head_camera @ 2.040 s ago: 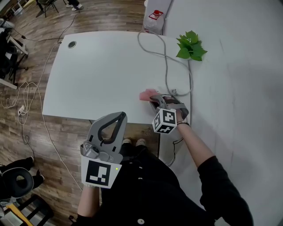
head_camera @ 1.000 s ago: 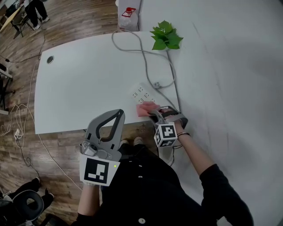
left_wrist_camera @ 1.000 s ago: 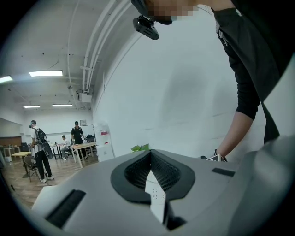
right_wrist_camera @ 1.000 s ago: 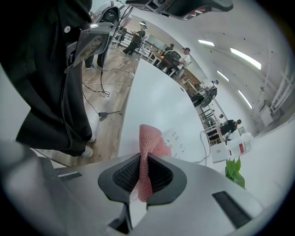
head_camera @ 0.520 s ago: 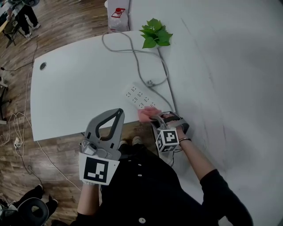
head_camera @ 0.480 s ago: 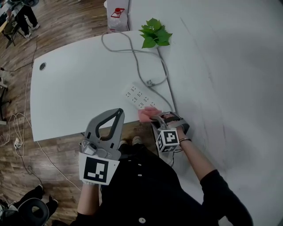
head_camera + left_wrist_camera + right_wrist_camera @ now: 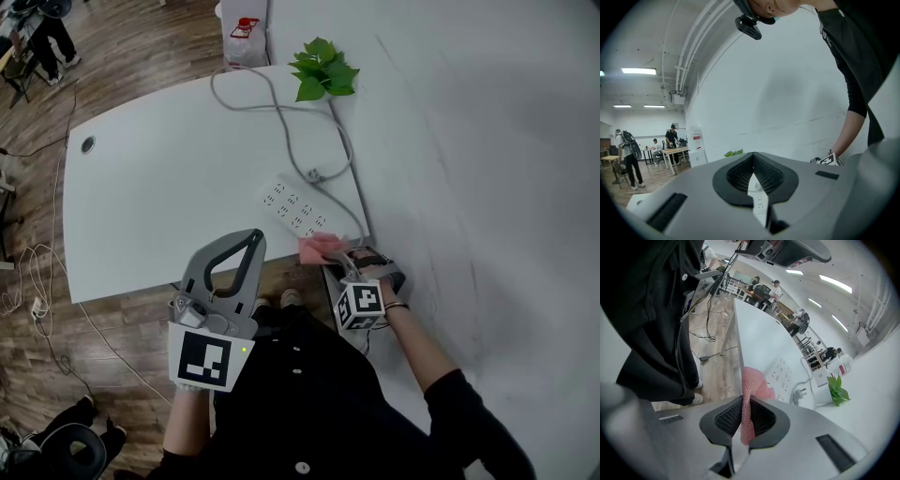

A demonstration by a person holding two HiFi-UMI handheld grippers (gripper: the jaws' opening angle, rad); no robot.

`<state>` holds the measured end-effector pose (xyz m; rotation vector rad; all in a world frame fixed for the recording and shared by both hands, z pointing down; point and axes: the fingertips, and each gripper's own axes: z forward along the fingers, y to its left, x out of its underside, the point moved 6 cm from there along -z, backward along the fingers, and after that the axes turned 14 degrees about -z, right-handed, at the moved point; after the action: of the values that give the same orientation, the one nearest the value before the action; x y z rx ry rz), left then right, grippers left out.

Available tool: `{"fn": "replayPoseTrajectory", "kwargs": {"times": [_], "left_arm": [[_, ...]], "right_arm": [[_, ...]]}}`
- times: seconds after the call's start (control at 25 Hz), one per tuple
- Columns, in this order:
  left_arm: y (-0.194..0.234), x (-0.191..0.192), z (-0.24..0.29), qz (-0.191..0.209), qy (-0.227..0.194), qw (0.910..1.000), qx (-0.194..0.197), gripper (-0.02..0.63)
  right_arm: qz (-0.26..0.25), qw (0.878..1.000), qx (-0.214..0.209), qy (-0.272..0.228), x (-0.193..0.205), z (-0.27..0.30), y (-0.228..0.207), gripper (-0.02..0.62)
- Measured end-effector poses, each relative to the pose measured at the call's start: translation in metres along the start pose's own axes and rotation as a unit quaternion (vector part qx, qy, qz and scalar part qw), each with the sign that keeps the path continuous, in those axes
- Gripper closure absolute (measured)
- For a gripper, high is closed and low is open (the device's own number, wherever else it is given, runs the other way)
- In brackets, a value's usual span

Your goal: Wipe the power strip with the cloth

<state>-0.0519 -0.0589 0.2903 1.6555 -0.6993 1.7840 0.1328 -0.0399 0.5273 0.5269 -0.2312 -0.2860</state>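
Note:
A white power strip (image 7: 295,208) lies slantwise on the white table (image 7: 159,187), near its front right corner. My right gripper (image 7: 337,263) is shut on a pink cloth (image 7: 321,248), which sits at the table's front edge just off the strip's near end. In the right gripper view the cloth (image 7: 750,394) stands pinched between the jaws, with the strip (image 7: 782,372) beyond it. My left gripper (image 7: 247,242) is held shut and empty above the floor in front of the table. A sliver of the strip (image 7: 757,201) shows past the left gripper (image 7: 753,180).
A grey cable (image 7: 272,101) runs from the strip across the table's back, and its plug (image 7: 314,174) lies loose beside the strip. A green plant (image 7: 321,67) stands at the back right by the wall. A white container (image 7: 242,33) stands behind the table. People sit at far desks.
My right gripper has drawn the cloth back along the strip toward the table's front edge, so the whole strip now shows. The left gripper has stayed put.

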Motion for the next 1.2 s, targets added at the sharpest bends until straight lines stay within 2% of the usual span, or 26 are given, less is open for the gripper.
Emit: {"fn": "replayPoseTrajectory", "kwargs": {"times": [0.08, 0.16, 0.24, 0.32, 0.56, 0.64, 0.84, 1.2], "left_arm": [[0.0, -0.001, -0.001, -0.001, 0.001, 1.0, -0.001, 0.594], [0.0, -0.001, 0.0, -0.002, 0.002, 1.0, -0.003, 0.594], [0.0, -0.002, 0.001, 0.001, -0.002, 1.0, -0.003, 0.594], [0.001, -0.005, 0.001, 0.005, -0.006, 1.0, -0.004, 0.594], [0.005, -0.01, 0.0, 0.016, -0.006, 0.9998, -0.011, 0.592], [0.006, -0.012, -0.001, 0.02, -0.007, 0.9997, -0.014, 0.592], [0.01, -0.014, -0.004, 0.025, -0.009, 0.9994, -0.023, 0.594], [0.016, -0.01, -0.008, 0.02, -0.002, 0.999, -0.04, 0.592]], "right_arm": [[0.033, 0.999, 0.001, -0.006, 0.0, -0.004, -0.003, 0.541], [0.105, 0.994, 0.011, -0.022, 0.001, -0.01, -0.011, 0.541], [0.181, 0.982, 0.03, -0.041, 0.002, -0.019, -0.024, 0.541], [0.235, 0.969, 0.058, -0.058, 0.001, -0.031, -0.04, 0.541], [0.332, 0.925, 0.147, -0.115, -0.011, -0.07, -0.088, 0.541], [0.347, 0.912, 0.17, -0.136, -0.018, -0.082, -0.1, 0.541], [0.36, 0.892, 0.208, -0.178, -0.035, -0.112, -0.128, 0.541], [0.356, 0.874, 0.244, -0.226, -0.056, -0.15, -0.156, 0.541]]}}
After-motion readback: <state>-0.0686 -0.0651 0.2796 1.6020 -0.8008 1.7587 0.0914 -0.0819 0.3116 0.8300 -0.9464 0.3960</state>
